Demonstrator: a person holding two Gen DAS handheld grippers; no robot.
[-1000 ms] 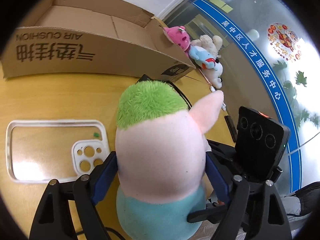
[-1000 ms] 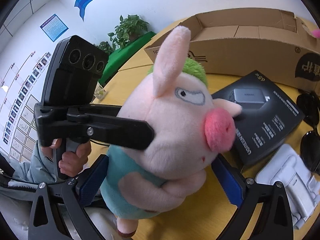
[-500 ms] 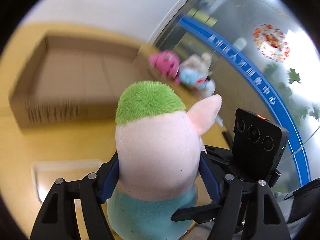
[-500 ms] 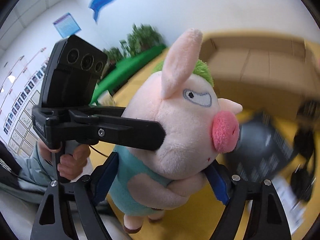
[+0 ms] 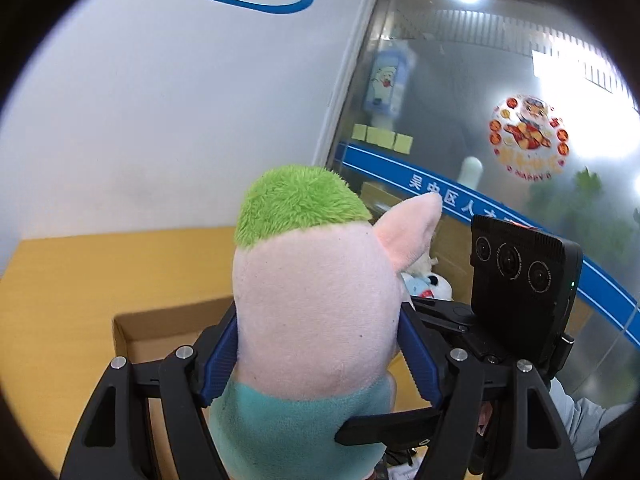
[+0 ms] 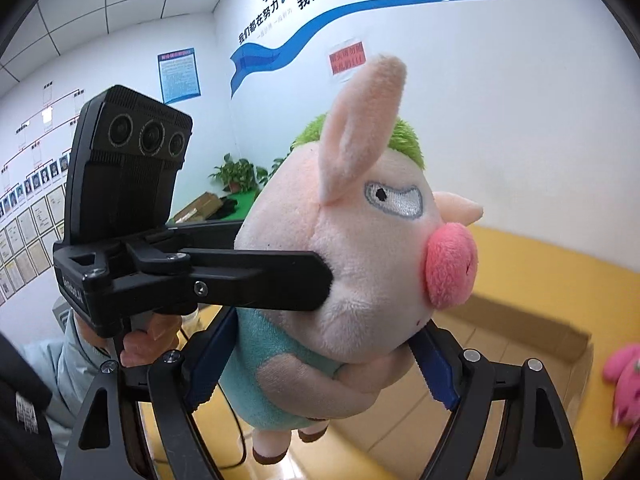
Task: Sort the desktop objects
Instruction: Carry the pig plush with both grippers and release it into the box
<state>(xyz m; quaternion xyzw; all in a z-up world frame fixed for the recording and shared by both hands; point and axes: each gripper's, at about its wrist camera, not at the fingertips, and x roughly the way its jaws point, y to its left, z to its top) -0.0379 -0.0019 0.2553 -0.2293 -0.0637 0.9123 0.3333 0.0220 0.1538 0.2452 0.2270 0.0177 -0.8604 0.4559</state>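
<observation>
Table (image 5: 80, 280) now far below, pig plush (image 5: 316, 320) raised, both jaws clamped.

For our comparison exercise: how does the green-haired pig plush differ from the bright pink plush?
The pig plush is held in the air; the pink plush lies beside the cardboard box. The pig plush is pale pink with green hair and a teal top; the pink plush looks bright pink throughout. Both are soft toys.

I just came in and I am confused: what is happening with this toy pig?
A person holds the plush pig up in the air with both tools. The left hand-held gripper and the right hand-held gripper each squeeze it, above the open cardboard box on the yellow table.
</observation>
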